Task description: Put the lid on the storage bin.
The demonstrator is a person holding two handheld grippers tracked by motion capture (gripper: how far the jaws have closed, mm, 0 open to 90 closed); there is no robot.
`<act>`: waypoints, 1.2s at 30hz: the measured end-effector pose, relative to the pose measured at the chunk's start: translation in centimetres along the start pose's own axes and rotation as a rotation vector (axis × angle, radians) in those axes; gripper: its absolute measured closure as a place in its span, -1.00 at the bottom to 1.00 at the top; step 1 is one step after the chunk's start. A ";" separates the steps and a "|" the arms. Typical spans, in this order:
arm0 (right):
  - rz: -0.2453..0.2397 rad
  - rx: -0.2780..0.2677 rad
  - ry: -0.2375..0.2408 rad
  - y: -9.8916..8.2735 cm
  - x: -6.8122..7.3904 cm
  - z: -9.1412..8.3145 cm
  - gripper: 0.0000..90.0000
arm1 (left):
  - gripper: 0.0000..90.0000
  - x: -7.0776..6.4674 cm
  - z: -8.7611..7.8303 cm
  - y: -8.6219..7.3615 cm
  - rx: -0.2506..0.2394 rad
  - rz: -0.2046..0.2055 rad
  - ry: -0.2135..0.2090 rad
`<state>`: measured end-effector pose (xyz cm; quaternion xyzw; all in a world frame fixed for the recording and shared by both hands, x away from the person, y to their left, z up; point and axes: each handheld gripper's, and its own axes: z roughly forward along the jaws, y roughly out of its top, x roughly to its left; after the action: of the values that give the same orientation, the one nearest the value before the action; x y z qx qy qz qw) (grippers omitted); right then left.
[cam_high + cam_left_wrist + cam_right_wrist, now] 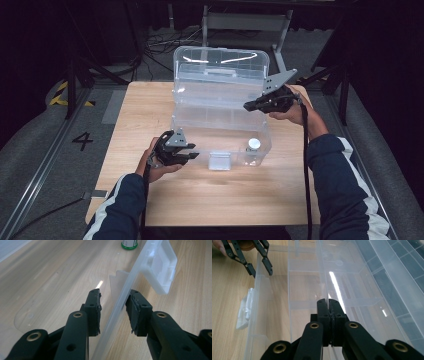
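A clear plastic storage box (180,127) stands on the wooden table with its lid (220,62) raised at the back. My left gripper (193,153) straddles the box's front wall (125,290). That wall runs between the jaws, and a gap shows beside the left pad (94,311), so the gripper is open. My right gripper (248,106) is at the box's right end, shut on a thin clear wall of the inner tray (325,277). A small white-capped bottle (253,150) stands inside the box at the front right; its green base (128,244) shows in the left gripper view.
The box's front latch (219,161) hangs down over the table (200,200); the same latch (160,267) is just beyond my left jaws. The left gripper (261,272) appears far off in the right gripper view. Cables and metal frame legs lie behind the table.
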<state>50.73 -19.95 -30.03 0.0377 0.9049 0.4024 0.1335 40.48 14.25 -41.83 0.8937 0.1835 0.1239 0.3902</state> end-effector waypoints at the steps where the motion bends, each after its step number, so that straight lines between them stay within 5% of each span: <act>1: 0.000 0.000 0.000 0.0 0.0 0.0 0.98 | 0.44 0.0 0.0 0.0 0.000 0.000 0.000; 36: -0.035 -0.006 0.013 -0.5 2.1 -0.2 0.97 | 0.41 -0.2 0.1 -0.2 -0.020 0.021 0.019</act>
<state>48.65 -20.09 -30.76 0.0187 0.9051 0.4028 0.1349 40.25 14.22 -42.02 0.8905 0.1765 0.1383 0.3959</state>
